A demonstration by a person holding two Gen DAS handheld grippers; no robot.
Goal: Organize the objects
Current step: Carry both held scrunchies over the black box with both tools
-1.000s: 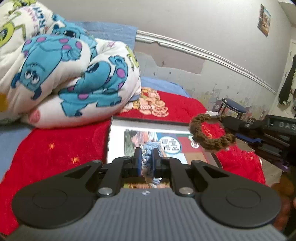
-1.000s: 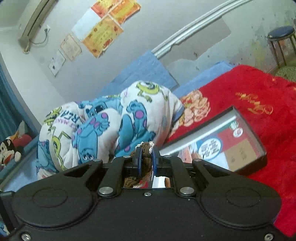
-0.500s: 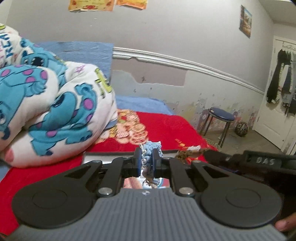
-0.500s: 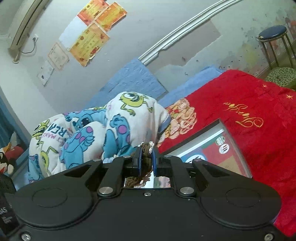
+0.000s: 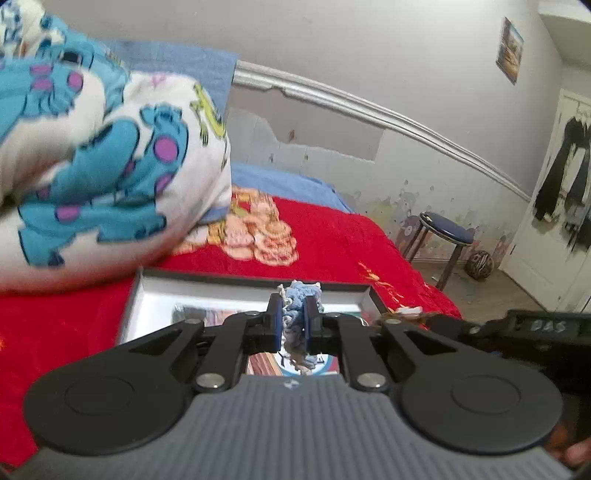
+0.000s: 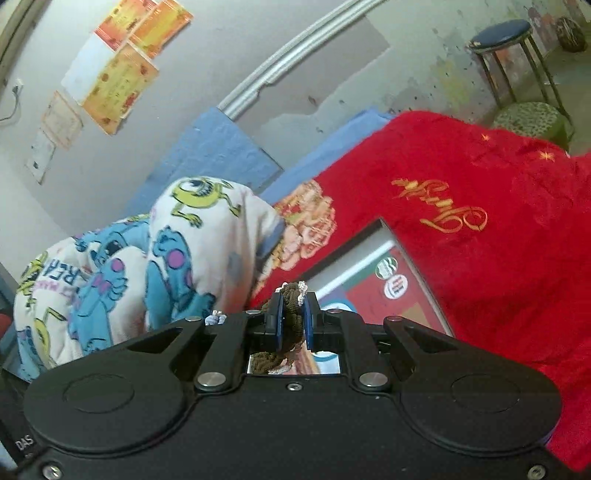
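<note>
Red bed (image 5: 332,243): scrunchie (image 5: 299,306) (blue) between claw (image 5: 294,325).

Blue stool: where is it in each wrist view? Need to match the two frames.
Left wrist: the blue stool stands right of centre, on the floor past the right edge of the red blanket, against the peeling wall.
Right wrist: the stool sits in the top right corner, beyond the far edge of the blanket.
Shared landmark: the open box lying on the blanket just ahead of both grippers.
</note>
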